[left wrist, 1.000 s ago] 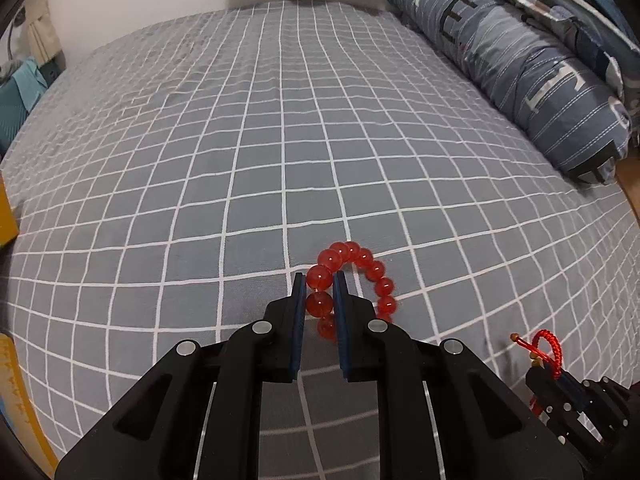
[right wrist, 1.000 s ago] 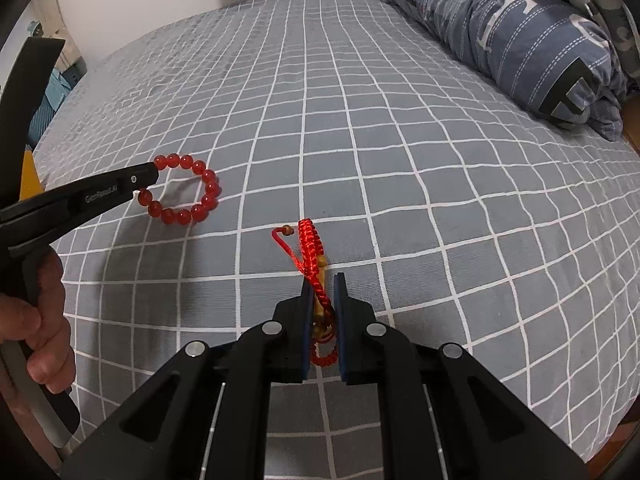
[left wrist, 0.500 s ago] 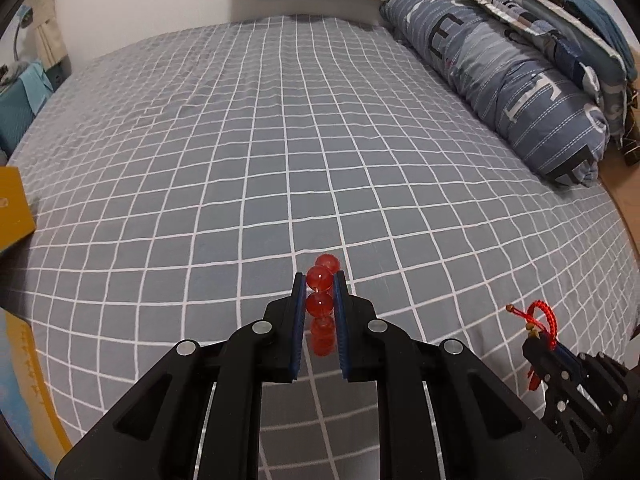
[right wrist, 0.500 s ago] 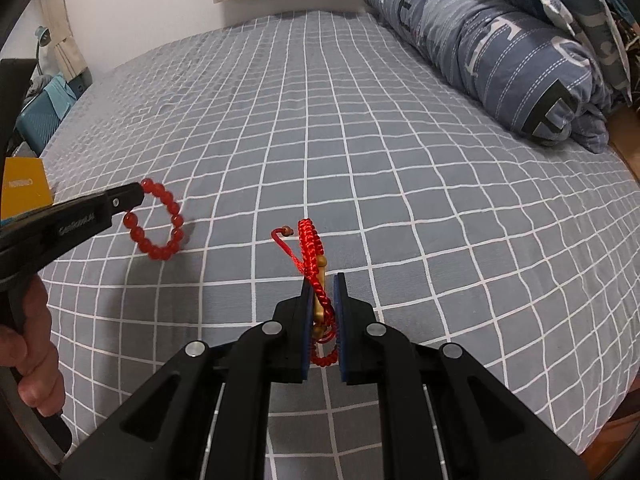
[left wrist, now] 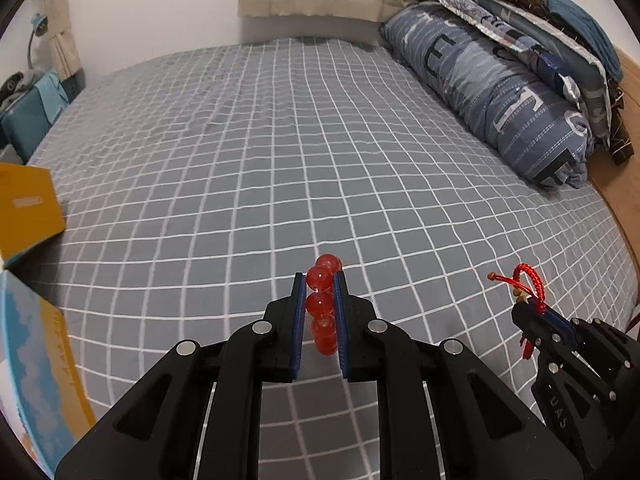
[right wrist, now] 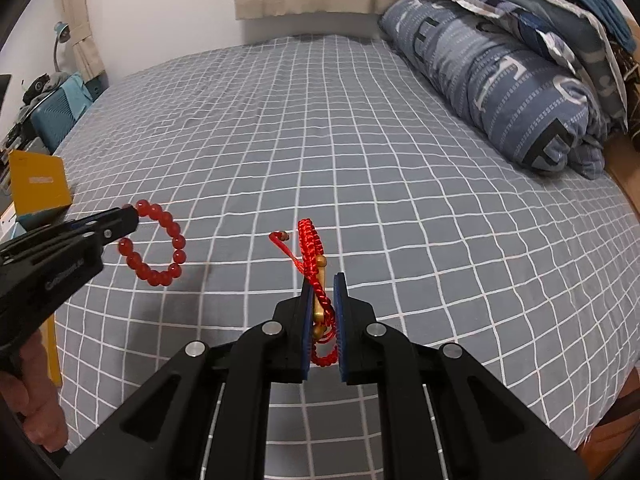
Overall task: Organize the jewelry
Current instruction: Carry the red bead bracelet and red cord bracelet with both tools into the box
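Observation:
My left gripper [left wrist: 319, 280] is shut on a red bead bracelet [left wrist: 320, 304] and holds it above the grey checked bed. In the right wrist view the bracelet [right wrist: 158, 248] hangs as a full loop from the left gripper [right wrist: 130, 216]. My right gripper [right wrist: 323, 280] is shut on a red braided cord bracelet [right wrist: 314, 258] with a gold piece, also lifted off the bed. In the left wrist view the right gripper [left wrist: 524, 308] is at the lower right with the cord bracelet [left wrist: 528, 280] sticking up from it.
The grey checked bedsheet [left wrist: 280, 160] fills both views. A yellow box [left wrist: 24, 204] lies at the left edge, with another yellow and blue box [left wrist: 36, 360] nearer. Blue striped pillows [left wrist: 500, 92] and folded bedding line the right side. A wooden floor edge shows at the far right.
Both grippers have lifted their bracelets off the bed. The bead bracelet, which lay flat on the sheet, now hangs edge-on from the left gripper. The yellow box has come into view.

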A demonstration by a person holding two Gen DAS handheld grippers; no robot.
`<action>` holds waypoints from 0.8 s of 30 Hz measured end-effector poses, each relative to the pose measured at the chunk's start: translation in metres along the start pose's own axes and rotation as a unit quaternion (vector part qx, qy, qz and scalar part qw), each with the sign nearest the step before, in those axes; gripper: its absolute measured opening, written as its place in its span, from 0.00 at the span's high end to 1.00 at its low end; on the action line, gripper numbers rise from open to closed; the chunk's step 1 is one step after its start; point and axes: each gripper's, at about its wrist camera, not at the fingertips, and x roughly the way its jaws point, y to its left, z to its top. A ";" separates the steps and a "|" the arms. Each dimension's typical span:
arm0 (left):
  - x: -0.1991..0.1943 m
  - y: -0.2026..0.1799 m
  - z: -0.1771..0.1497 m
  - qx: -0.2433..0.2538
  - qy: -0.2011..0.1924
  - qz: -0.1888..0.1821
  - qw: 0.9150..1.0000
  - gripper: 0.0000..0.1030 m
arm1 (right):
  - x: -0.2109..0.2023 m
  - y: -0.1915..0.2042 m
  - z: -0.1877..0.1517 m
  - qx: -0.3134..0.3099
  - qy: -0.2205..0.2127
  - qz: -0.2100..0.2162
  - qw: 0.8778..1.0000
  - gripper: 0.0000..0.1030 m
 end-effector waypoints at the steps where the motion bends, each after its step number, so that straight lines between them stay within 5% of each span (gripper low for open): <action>1: -0.005 0.004 -0.001 -0.002 -0.003 0.001 1.000 0.87 | -0.003 0.004 0.000 -0.002 -0.002 0.001 1.000 0.91; 11: -0.061 0.049 -0.021 -0.018 -0.032 0.018 0.999 0.87 | -0.018 0.041 -0.001 -0.020 -0.011 0.016 1.000 0.91; 24: -0.125 0.140 -0.053 -0.068 -0.048 0.064 0.994 0.87 | -0.044 0.141 0.006 -0.061 -0.031 0.072 0.995 0.91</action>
